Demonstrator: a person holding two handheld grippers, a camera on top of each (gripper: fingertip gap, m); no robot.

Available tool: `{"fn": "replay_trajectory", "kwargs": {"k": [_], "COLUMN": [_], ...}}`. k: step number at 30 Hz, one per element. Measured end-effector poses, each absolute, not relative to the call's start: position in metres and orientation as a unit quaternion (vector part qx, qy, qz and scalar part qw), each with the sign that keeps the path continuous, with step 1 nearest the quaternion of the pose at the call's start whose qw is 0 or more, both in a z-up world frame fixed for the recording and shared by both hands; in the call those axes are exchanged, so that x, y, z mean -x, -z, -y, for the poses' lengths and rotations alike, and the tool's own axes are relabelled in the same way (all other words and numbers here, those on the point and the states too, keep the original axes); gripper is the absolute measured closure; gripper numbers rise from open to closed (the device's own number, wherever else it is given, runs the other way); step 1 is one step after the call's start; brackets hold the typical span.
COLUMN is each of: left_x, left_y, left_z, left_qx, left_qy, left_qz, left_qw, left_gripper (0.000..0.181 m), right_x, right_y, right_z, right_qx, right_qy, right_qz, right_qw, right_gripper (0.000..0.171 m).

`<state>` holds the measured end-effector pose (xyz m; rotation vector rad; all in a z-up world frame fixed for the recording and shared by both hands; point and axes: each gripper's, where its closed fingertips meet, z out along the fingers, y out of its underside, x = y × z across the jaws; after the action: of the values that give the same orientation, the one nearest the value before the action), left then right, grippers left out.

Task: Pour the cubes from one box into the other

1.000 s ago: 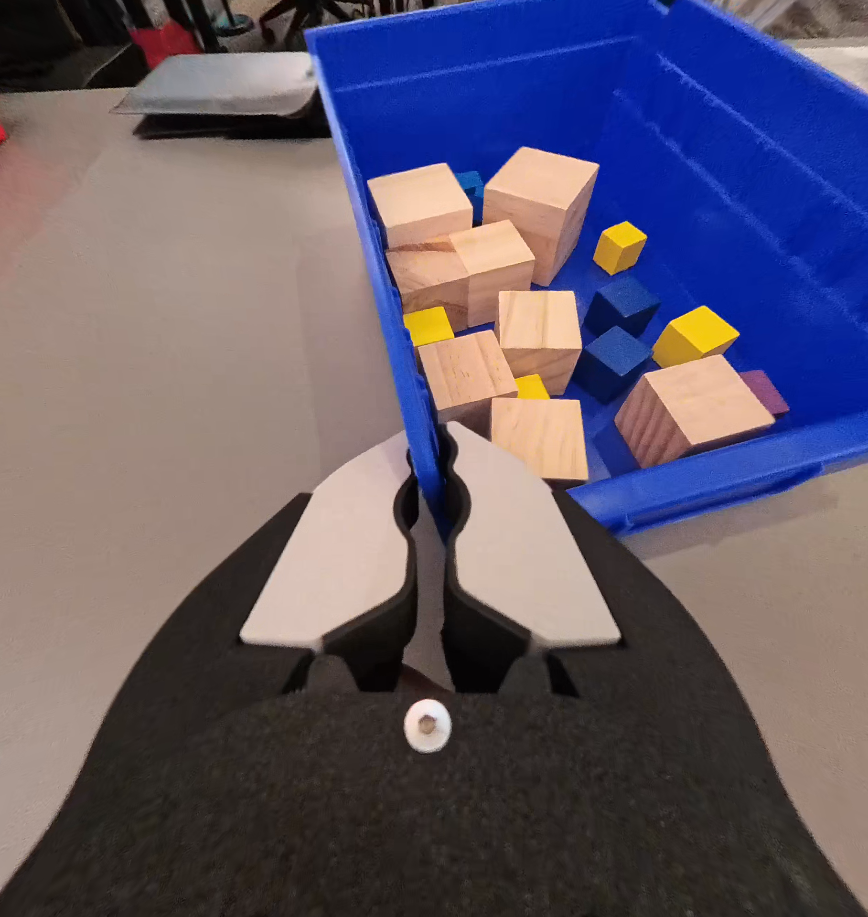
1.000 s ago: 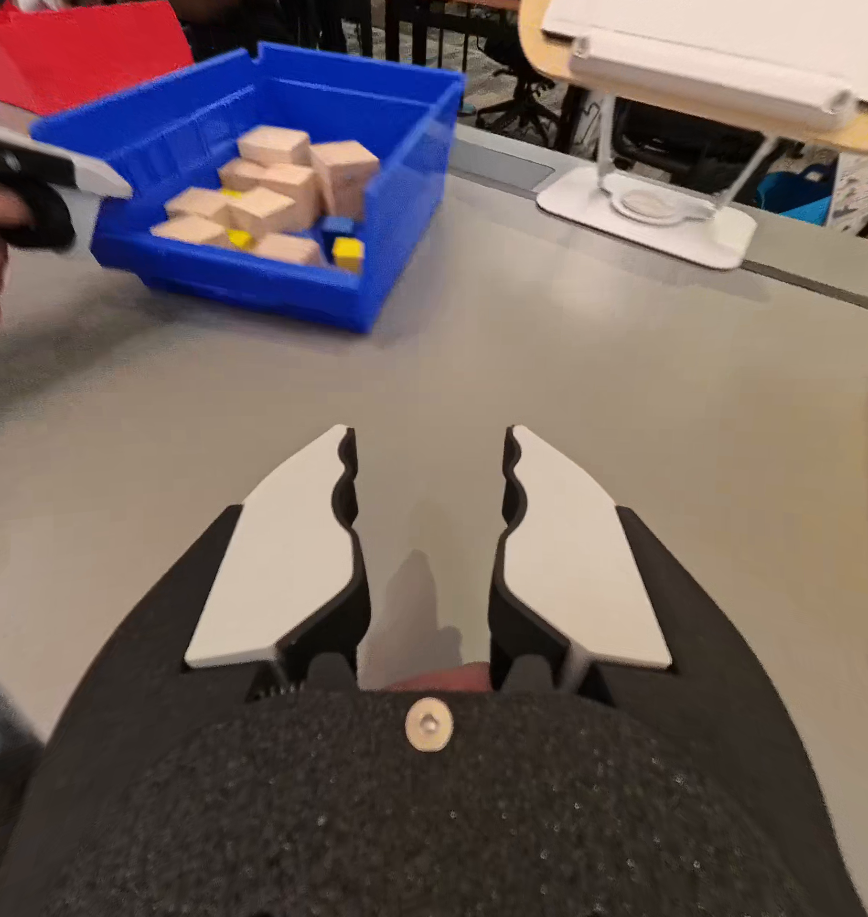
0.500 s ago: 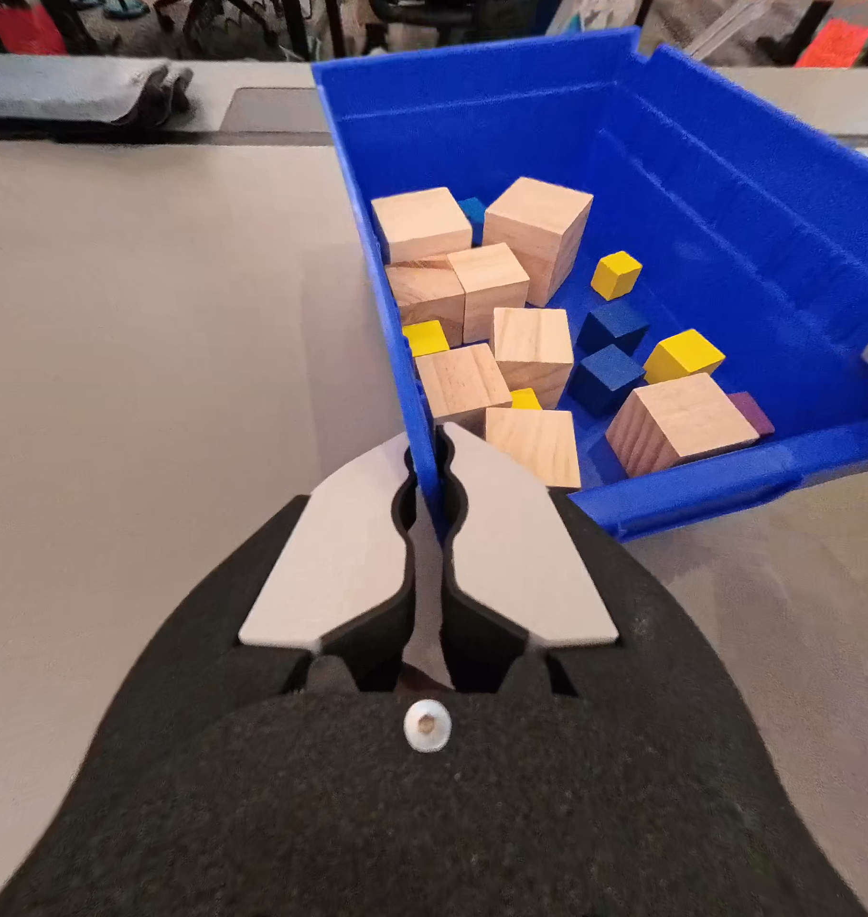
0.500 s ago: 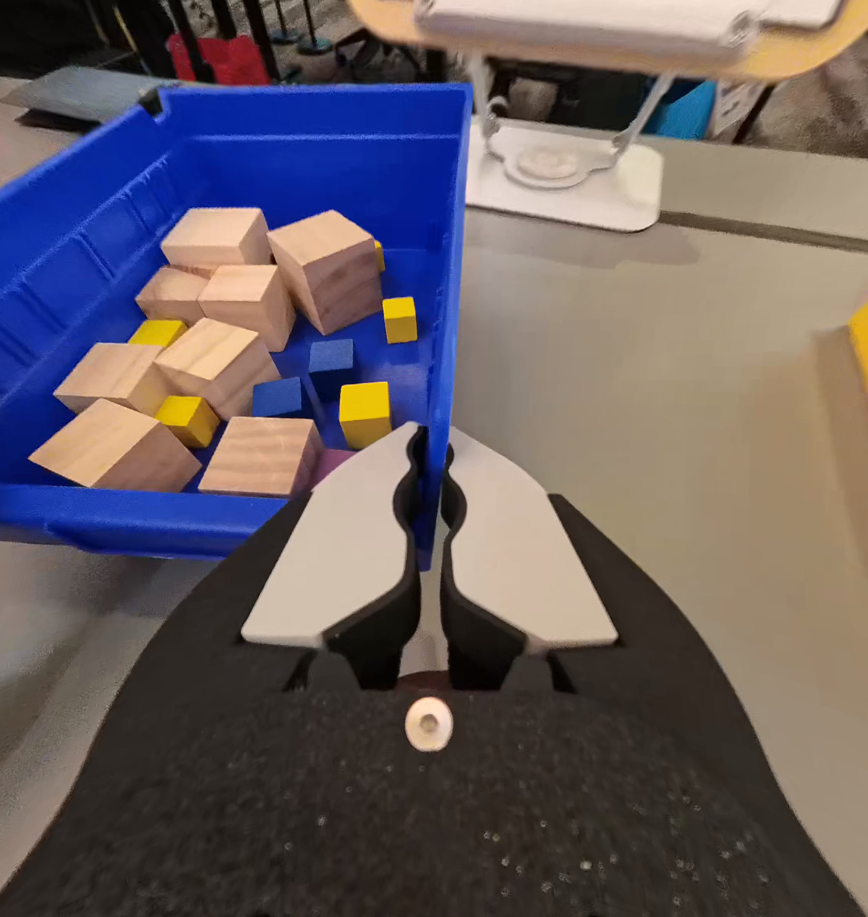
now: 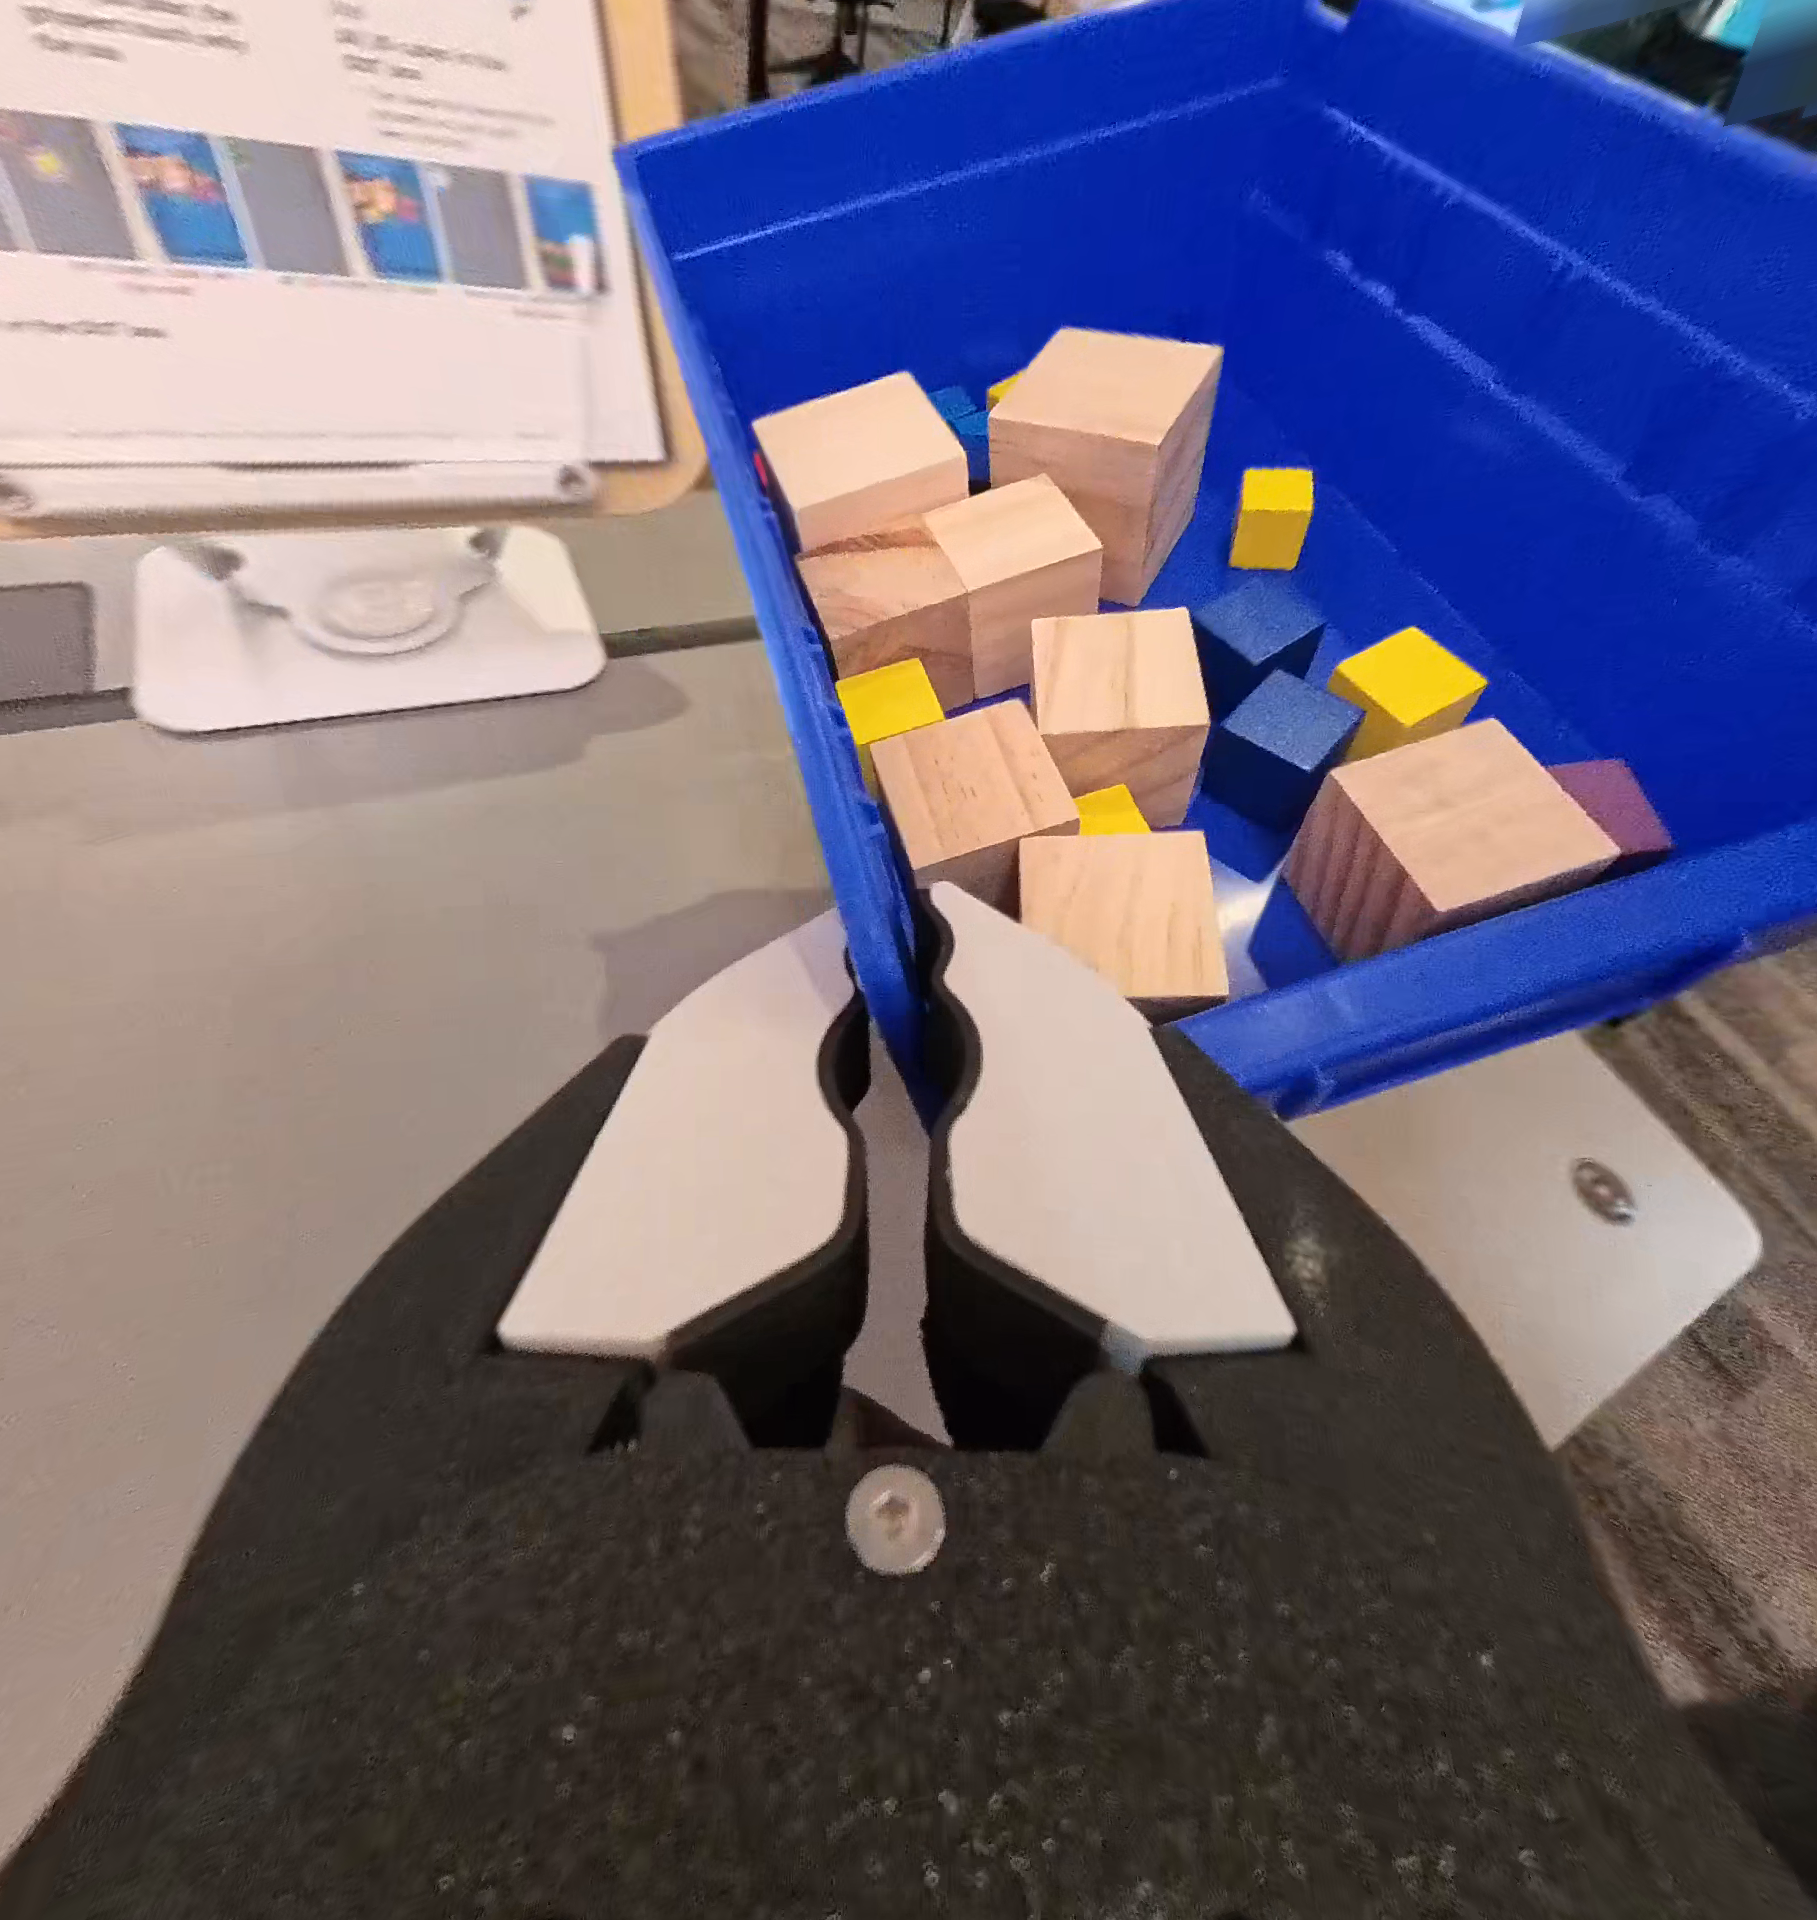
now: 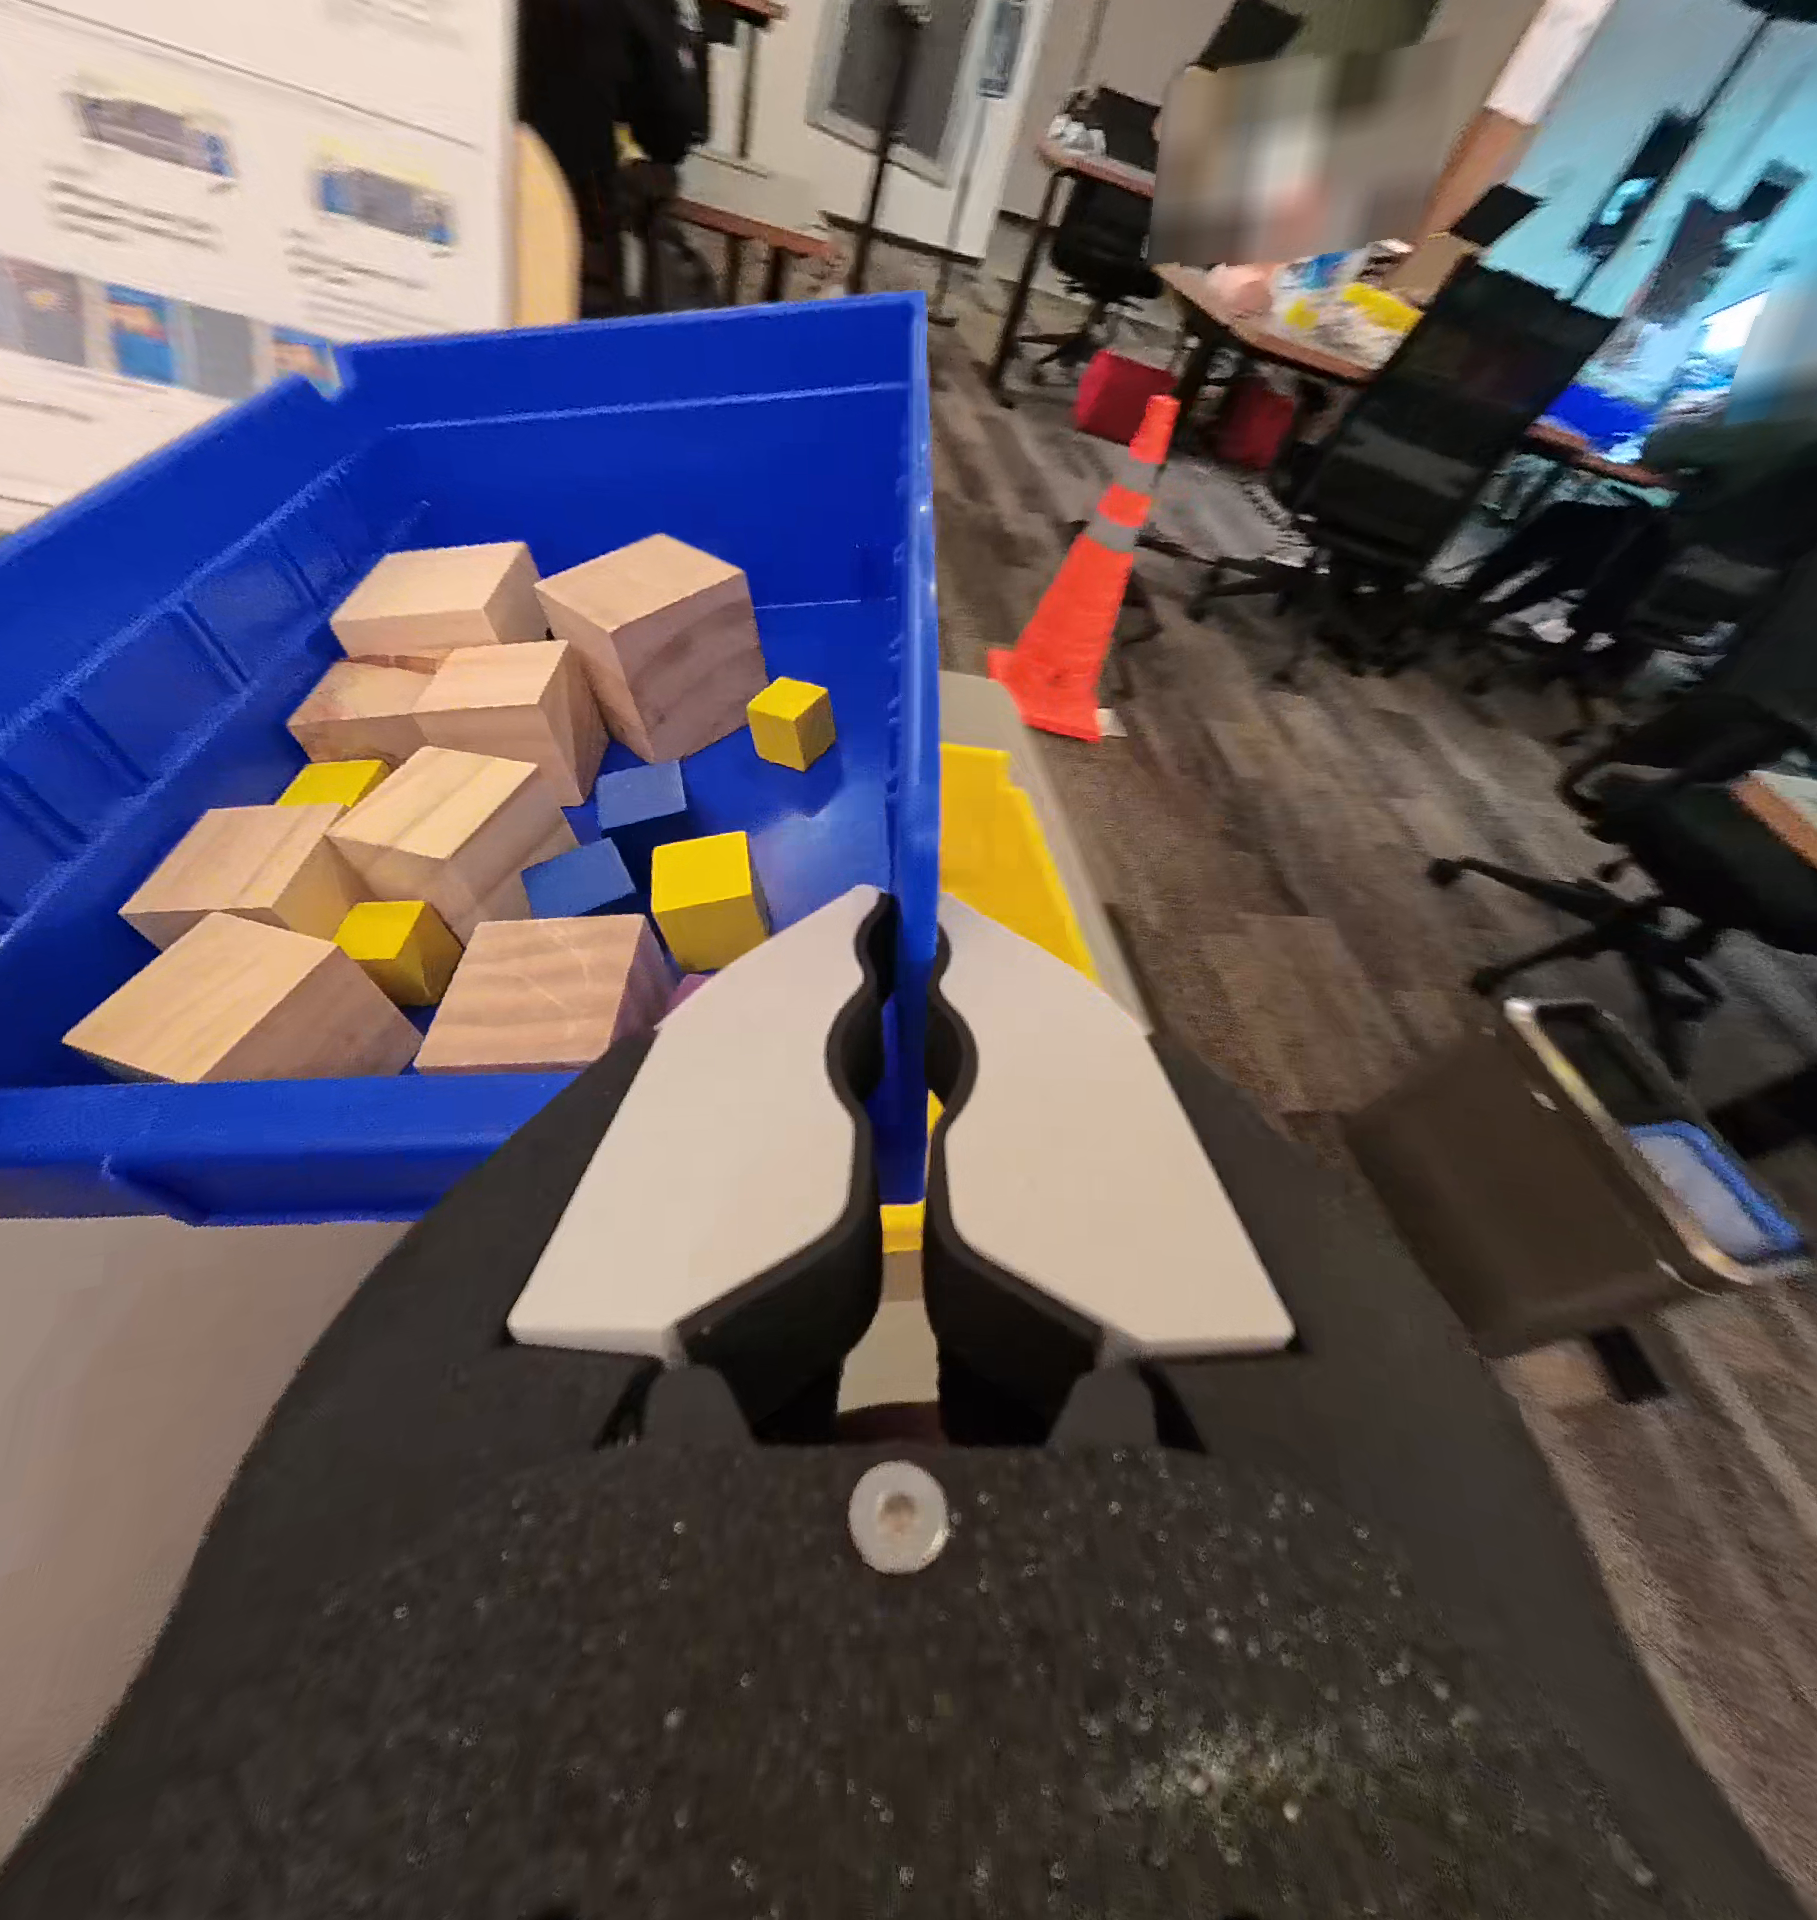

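Gripping opposite side walls of the blue plastic bin (image 5: 1506, 343), the left gripper (image 5: 899, 961) and right gripper (image 6: 909, 940) carry it, wooden and coloured cubes (image 5: 1122, 696) inside, above the yellow box (image 6: 997, 852). Next move calls for tipping it over that box.

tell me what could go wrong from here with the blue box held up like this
1. Each hand-held gripper, left and right, pinches only a thin side wall of the blue box, so the loaded box could slip or twist.
2. The cubes lie loose and could slide out suddenly when it tips.
3. The yellow box is mostly hidden behind the blue wall, so cubes might miss it.
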<state>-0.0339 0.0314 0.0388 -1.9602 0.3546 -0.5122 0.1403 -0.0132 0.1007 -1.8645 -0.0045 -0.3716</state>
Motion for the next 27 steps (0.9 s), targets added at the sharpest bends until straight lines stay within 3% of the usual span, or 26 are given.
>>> {"fn": "replay_trajectory", "kwargs": {"k": [4, 12, 20, 27], "left_x": [-0.054, -0.170, -0.172, -0.176], "left_y": [-0.043, 0.010, 0.049, 0.045], "left_z": [-0.026, -0.012, -0.018, 0.001], "left_qx": [0.811, 0.804, 0.815, 0.801], "left_qy": [0.272, 0.408, 0.422, 0.489], "left_qz": [-0.158, -0.059, -0.010, 0.050], "left_qw": [0.493, 0.428, 0.397, 0.342], "left_gripper": [0.177, 0.176, 0.176, 0.175], "right_x": [-0.217, -0.297, -0.296, -0.268], "right_y": [-0.118, -0.123, -0.092, -0.122], "right_z": [0.034, 0.026, 0.004, -0.012], "right_qx": [0.805, 0.803, 0.817, 0.812], "right_qy": [0.214, 0.296, 0.303, 0.377], "right_qz": [-0.010, 0.016, 0.057, 0.133], "right_qw": [0.554, 0.517, 0.487, 0.426], "right_gripper": [0.170, 0.168, 0.168, 0.167]}}
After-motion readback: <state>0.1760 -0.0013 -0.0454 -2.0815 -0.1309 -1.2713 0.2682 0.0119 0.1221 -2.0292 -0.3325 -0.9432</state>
